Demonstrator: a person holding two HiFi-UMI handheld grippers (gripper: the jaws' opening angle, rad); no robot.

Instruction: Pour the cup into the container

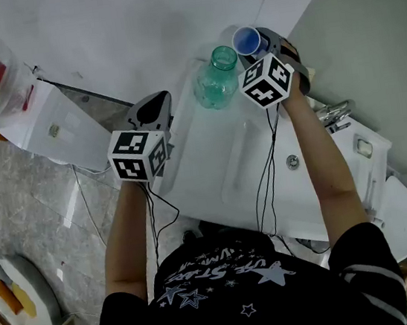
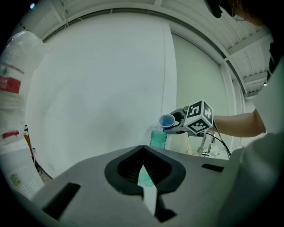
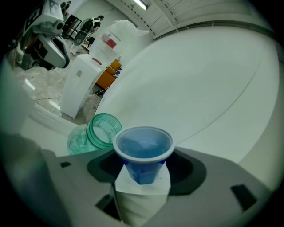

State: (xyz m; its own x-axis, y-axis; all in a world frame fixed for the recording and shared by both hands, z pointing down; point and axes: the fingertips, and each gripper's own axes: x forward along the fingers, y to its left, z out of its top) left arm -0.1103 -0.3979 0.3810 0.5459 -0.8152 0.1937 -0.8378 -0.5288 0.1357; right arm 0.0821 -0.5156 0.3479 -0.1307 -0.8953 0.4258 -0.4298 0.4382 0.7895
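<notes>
At the counter's far edge, the right gripper clamps a blue cup beside the green jar's mouth, while the left gripper is closed on nothing.

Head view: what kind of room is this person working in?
Likely a bathroom or washroom: a white counter with a chrome tap at its side, and a tiled floor below.

Low in front, the left claw, jaws met at the tips with nothing gripped. Beyond it, the right claw with its marker cube, clamped on a blue cup whose mouth faces this way, just above the neck of a green bottle. Behind those, a bare forearm, a tap and a pale wall.
</notes>
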